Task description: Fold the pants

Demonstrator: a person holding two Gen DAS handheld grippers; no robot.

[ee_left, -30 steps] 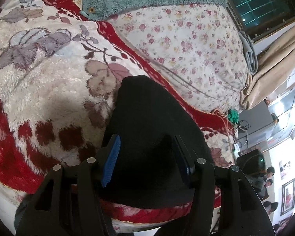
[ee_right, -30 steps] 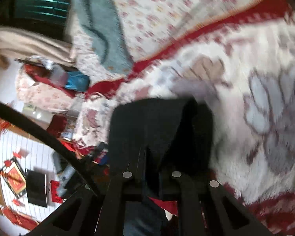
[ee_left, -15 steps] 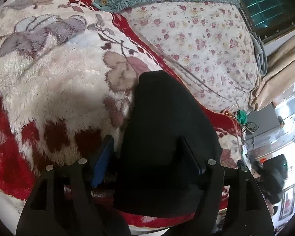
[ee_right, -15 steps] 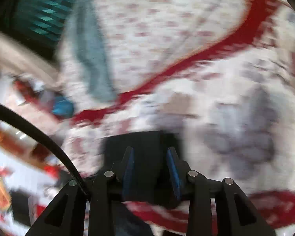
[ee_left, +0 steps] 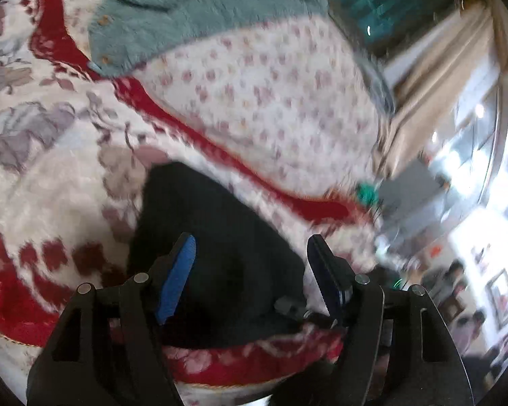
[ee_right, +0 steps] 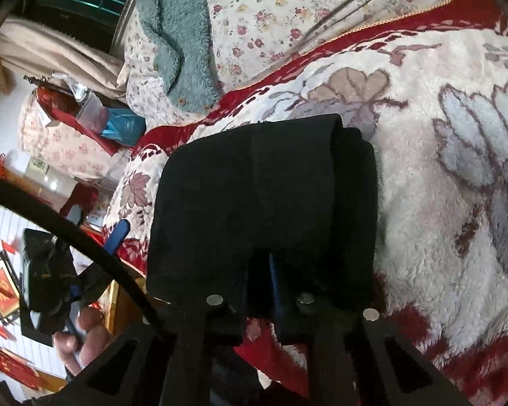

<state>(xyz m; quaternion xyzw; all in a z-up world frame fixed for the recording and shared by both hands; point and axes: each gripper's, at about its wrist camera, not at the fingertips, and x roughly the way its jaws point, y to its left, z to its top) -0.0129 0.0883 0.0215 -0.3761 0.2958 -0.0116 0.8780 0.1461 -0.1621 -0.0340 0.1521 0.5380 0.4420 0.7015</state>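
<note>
The black pants [ee_right: 264, 186] lie folded into a thick block on a red and white flowered blanket [ee_right: 440, 176]. In the right wrist view my right gripper [ee_right: 273, 270] is at the block's near edge. Its jaws are closing to a narrow gap, and the cloth covers its fingertips and is pinched between them. In the blurred left wrist view the pants [ee_left: 213, 237] lie under my left gripper [ee_left: 250, 264]. That gripper stands wide open, its blue pads [ee_left: 176, 277] clear of the cloth. One blue finger of the left gripper [ee_right: 120, 233] shows beyond the bed edge, held by a person's hand [ee_right: 81, 341].
A teal fleece garment [ee_left: 193, 23] lies on a rose-print quilt [ee_left: 271, 101] at the far side of the bed. A beige curtain [ee_left: 450, 67] hangs to the right. Bags and boxes [ee_right: 94, 115] crowd the floor beside the bed. People sit in the room [ee_left: 457, 270].
The left gripper's jaws have spread wider and lifted back off the pants. The right gripper opened over the pants' near edge and has come together on it again.
</note>
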